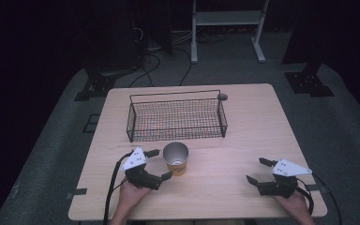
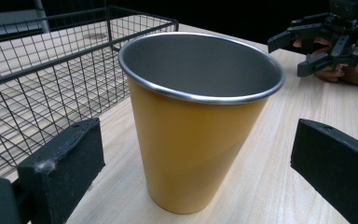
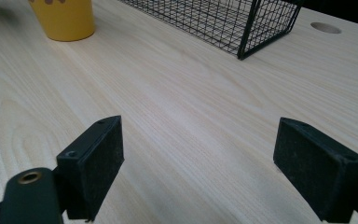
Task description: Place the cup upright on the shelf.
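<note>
Cup (image 1: 176, 158), yellow with a steel rim, stood upright on the table (image 1: 243, 136) just in front of the basket (image 1: 176, 117), apart from it. Left gripper (image 1: 161, 164) sat at the near left, jaws wide open on either side of the cup, neither pad touching it. Right gripper (image 1: 258, 170) rested at the near right, well apart from the cup, jaws wide open and holding nothing. Beyond, the wire basket stood at mid-table.
</note>
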`<state>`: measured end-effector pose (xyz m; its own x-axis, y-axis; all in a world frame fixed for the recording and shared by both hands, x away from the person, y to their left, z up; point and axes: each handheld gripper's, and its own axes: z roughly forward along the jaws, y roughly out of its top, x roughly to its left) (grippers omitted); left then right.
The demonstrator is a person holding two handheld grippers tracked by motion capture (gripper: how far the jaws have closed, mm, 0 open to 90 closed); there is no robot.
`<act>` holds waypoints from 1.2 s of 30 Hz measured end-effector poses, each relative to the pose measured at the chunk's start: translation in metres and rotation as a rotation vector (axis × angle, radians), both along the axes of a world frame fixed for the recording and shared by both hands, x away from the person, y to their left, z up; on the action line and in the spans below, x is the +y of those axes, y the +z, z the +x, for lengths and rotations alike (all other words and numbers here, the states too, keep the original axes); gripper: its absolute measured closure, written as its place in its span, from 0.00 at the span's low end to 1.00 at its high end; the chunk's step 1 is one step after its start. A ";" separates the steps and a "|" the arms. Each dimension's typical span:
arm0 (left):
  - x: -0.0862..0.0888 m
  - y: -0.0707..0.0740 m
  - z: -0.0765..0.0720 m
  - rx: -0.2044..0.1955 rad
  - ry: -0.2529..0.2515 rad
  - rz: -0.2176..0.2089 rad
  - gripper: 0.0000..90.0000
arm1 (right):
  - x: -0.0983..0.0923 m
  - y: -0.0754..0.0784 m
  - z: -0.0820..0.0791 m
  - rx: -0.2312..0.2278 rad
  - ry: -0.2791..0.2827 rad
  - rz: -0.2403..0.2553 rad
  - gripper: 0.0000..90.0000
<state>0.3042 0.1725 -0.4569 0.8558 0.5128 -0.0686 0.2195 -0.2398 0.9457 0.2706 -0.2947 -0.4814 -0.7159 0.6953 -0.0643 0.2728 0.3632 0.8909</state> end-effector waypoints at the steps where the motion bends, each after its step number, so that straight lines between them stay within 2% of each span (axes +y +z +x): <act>1: -0.002 -0.001 0.001 0.004 0.001 0.001 0.02 | 0.000 0.000 0.000 0.000 0.000 0.001 0.17; 6: -0.008 -0.002 0.004 0.006 -0.005 -0.004 0.02 | 0.000 0.000 0.000 -0.004 0.003 -0.002 0.17; 17: -0.022 0.002 0.010 -0.005 -0.020 0.015 0.02 | 0.000 0.000 0.000 -0.004 0.004 -0.002 0.17; 23: -0.030 0.001 0.015 0.001 -0.011 0.029 0.02 | 0.000 0.000 0.000 -0.006 0.005 -0.003 0.17; 33: -0.035 -0.001 0.019 0.009 -0.001 0.016 0.02 | 0.000 0.000 -0.001 -0.006 0.005 -0.004 0.17; 36: -0.039 0.000 0.021 0.014 -0.001 0.033 0.02 | 0.000 0.000 -0.001 -0.006 0.006 -0.004 0.17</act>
<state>0.3256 0.1330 -0.4572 0.8554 0.5141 -0.0637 0.2326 -0.2714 0.9340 0.2700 -0.2944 -0.4814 -0.7193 0.6910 -0.0715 0.2657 0.3687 0.8908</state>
